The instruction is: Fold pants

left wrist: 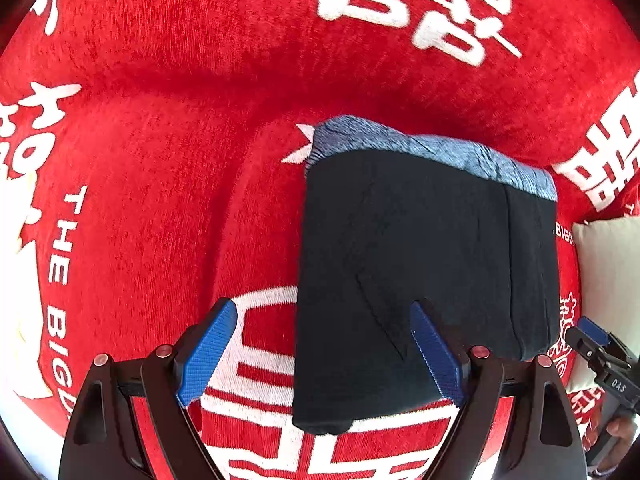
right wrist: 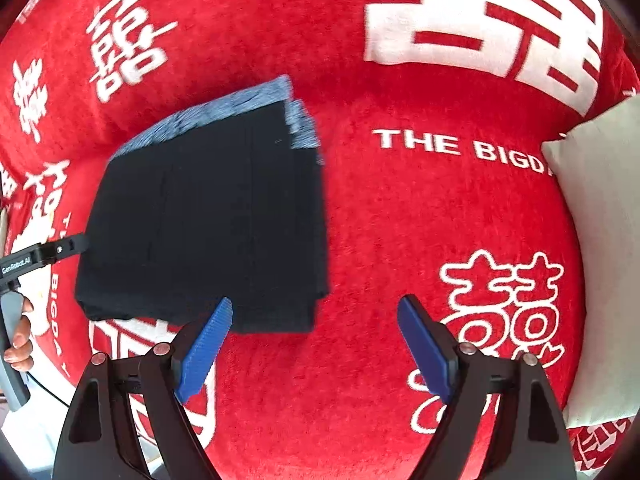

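The pants point(left wrist: 428, 272) lie folded into a compact block on the red blanket point(left wrist: 180, 140); both the left claw point(left wrist: 324, 356) and right claw point(right wrist: 316, 348) gape empty; folding looks finished; next, probably only withdrawal or tidying edges.

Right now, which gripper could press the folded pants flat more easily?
Probably the left gripper: it sits open over the pants. The right gripper mostly faces bare red blanket.

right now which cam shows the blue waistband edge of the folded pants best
Left wrist view: the waistband runs unblurred along the far edge of the pants. The right wrist view shows it smaller and motion-blurred.
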`<move>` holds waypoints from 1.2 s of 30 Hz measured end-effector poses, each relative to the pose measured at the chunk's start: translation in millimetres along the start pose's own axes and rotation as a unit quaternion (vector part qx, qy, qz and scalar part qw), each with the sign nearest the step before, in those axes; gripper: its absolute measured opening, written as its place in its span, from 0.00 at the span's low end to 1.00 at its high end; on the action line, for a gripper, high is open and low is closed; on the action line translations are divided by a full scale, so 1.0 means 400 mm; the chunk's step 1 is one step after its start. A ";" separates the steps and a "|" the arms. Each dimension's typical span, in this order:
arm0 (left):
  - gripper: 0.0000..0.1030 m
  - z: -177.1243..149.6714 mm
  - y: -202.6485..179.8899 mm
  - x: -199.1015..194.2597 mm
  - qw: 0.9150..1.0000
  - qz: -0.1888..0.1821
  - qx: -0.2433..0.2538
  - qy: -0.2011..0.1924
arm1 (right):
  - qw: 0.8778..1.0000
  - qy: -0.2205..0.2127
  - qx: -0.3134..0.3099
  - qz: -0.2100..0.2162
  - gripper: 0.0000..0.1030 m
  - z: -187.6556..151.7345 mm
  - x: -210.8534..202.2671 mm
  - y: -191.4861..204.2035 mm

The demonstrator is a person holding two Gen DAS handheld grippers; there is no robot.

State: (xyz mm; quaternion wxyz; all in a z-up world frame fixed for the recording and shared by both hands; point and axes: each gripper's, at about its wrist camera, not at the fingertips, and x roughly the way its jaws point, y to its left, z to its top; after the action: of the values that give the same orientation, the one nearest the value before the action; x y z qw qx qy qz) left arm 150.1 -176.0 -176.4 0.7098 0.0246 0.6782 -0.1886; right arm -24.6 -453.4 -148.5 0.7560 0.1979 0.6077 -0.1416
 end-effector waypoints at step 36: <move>0.94 0.136 0.058 0.210 0.971 -0.209 0.040 0.111 | 0.932 0.101 0.050 0.344 0.86 0.164 0.277 -0.072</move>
State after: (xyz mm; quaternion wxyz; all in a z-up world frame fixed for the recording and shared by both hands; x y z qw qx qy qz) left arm 209.8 -190.0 -258.8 0.5736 -0.0692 0.7345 -0.3558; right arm 43.4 -506.5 -248.2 0.6825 0.4453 0.5676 0.1175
